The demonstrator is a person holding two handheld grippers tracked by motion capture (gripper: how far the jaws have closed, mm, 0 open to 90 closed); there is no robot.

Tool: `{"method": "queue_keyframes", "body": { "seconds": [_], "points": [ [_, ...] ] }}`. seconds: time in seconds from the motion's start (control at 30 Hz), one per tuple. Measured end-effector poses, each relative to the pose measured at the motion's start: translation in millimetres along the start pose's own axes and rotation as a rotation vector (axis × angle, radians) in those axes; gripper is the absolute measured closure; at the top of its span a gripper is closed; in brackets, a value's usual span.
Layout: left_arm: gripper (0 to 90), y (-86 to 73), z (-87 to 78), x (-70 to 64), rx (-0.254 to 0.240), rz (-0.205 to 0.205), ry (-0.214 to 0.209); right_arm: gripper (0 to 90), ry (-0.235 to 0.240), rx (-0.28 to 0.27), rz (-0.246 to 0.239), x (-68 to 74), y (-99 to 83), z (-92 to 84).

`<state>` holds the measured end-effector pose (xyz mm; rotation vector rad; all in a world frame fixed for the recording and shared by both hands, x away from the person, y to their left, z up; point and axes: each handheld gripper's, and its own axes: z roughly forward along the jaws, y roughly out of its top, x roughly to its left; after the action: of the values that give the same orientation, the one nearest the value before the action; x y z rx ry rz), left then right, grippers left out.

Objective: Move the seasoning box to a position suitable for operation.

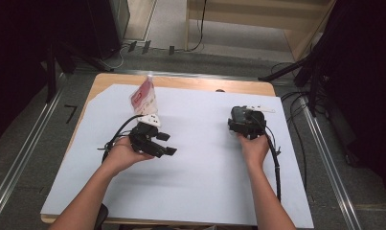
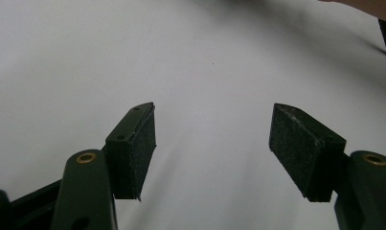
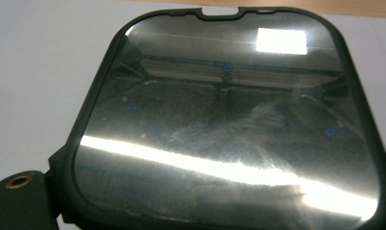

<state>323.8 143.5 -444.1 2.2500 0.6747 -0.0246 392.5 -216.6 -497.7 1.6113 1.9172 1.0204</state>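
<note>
The left gripper (image 2: 212, 148) jaws stand released over the white desk (image 2: 133, 57); the right gripper (image 1: 248, 122) jaws grasp a dark-framed, glossy rounded-rectangle mirror (image 3: 229, 124).

Between the left gripper (image 1: 164, 143) and the right gripper (image 1: 245, 122), a wide bare stretch of white sheet (image 1: 205, 167), open for passing from the near edge to the far edge. Beyond the left gripper, a red-and-white packet (image 1: 143, 96) standing upright, blocking the way to the far left corner. Close before the right gripper, a dark glossy mirror-like panel (image 3: 224, 124) lying over the sheet, barring the forward path there. Between the left gripper's parted jaws, nothing but sheet.
</note>
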Motion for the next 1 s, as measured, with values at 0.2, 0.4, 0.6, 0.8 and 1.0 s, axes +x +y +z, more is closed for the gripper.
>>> {"method": "queue_keyframes", "body": {
  "seconds": [0.2, 0.4, 0.6, 0.8, 1.0],
  "points": [
    [34.1, 0.0, 0.5, 0.0, 0.001, 0.002, -0.006, 14.7, -0.027, -0.018, -0.034, 2.4, -0.5, -3.3],
    [34.1, -0.1, 1.0, 0.7, -0.004, 0.001, -0.006, 16.1, -0.018, -0.023, -0.010, -4.0, 1.1, -7.8],
    [34.1, 0.1, 0.7, 1.2, -0.006, -0.002, -0.010, 16.1, -0.001, -0.020, -0.039, -3.2, 2.2, -15.1],
    [34.1, 0.6, 0.6, -0.1, -0.006, -0.002, -0.004, 16.1, 0.065, -0.043, -0.070, 1.5, 5.3, -32.8],
    [34.1, 0.6, -0.2, 0.5, -0.007, -0.002, -0.008, 16.1, 0.116, -0.049, -0.101, 8.6, 0.3, -49.1]
  ]
}}
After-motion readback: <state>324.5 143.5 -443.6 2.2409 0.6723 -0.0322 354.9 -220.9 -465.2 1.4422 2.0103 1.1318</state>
